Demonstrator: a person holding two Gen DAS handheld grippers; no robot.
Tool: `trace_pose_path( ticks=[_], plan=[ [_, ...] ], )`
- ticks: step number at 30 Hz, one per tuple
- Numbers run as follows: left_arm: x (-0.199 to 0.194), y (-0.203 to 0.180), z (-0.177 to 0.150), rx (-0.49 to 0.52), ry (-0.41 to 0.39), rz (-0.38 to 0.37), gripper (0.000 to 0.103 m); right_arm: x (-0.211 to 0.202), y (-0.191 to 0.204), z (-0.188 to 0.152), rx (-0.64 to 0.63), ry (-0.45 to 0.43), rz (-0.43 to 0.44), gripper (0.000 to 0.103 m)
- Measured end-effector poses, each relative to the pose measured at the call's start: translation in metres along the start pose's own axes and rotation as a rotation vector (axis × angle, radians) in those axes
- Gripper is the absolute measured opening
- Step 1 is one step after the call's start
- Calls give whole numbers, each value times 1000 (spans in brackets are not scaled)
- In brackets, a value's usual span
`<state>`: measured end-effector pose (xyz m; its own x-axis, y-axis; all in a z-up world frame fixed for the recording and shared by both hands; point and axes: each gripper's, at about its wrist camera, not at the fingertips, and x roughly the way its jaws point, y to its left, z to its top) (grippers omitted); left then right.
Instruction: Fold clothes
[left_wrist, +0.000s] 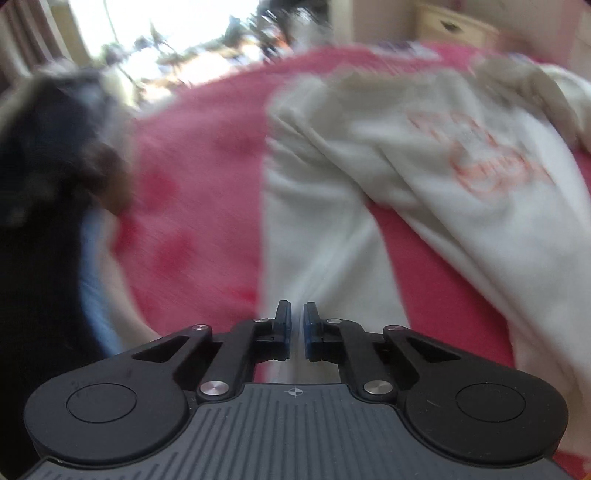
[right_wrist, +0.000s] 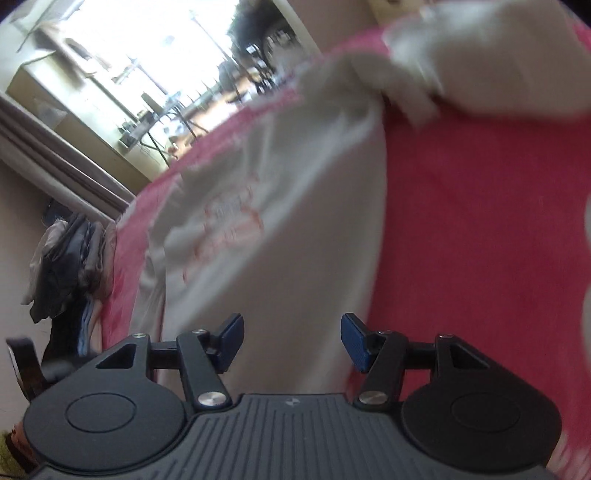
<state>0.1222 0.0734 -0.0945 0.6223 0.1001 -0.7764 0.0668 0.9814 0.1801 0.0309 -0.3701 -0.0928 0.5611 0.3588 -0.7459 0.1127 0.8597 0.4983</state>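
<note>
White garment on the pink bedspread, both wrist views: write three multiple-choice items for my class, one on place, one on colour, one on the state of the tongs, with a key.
1. Where does the white garment lie?
A. on a pink bedspread
B. on a wooden floor
C. on a chair

2. What colour is the garment's print?
A. green
B. orange-red
C. black

3. How do the right tongs stand?
A. shut on a sock
B. open, pads apart
C. out of view

Key: 1 A, pink cloth borders it on both sides; 2 B, reddish marks show in both views; 3 B, the blue pads stand wide apart, gripping nothing.
</note>
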Motion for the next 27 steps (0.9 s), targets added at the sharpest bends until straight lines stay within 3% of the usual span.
trace_pose_path(
  ticks=[4, 8, 11, 13, 15, 17, 18, 19, 20, 21, 23, 24, 26, 27],
  plan=[
    [-6, 30, 28, -28, -99, 197, 7, -1, 21, -5, -136, -30, 1, 61],
    [-19, 22, 23, -17, -106, 76, 41, -2, 67, -22, -454, -7, 98, 61],
    [-23, -9, 3, 57, -66, -90, 53, 7, 100, -41, -631, 69, 172, 61],
    [-17, -33, -12, 137, -20, -143, 55, 20, 119, -57, -715, 113, 193, 61],
    [-5, -50, -26, 196, 48, -138, 57, 37, 132, -70, -744, 151, 180, 63],
    [7, -63, -42, 262, 111, -112, 68, 55, 142, -81, -763, 189, 139, 63],
    [10, -68, -51, 301, 94, -90, 72, 63, 146, -86, -782, 203, 110, 63],
    [8, -70, -58, 343, 44, -57, 85, 68, 148, -91, -801, 210, 79, 63],
    [6, -70, -62, 386, 4, -30, 88, 73, 149, -96, -819, 214, 47, 63],
    [5, -70, -65, 418, -19, -30, 85, 75, 149, -97, -818, 216, 37, 63],
    [4, -66, -63, 414, -19, -59, 55, 76, 149, -95, -800, 214, 39, 62],
    [4, -63, -61, 395, -9, -64, 50, 75, 148, -93, -786, 210, 47, 59],
    [4, -60, -58, 374, 3, -52, 23, 77, 146, -87, -749, 207, 44, 52],
    [6, -59, -56, 383, -1, -17, 19, 77, 144, -85, -734, 207, 44, 50]
  ],
)
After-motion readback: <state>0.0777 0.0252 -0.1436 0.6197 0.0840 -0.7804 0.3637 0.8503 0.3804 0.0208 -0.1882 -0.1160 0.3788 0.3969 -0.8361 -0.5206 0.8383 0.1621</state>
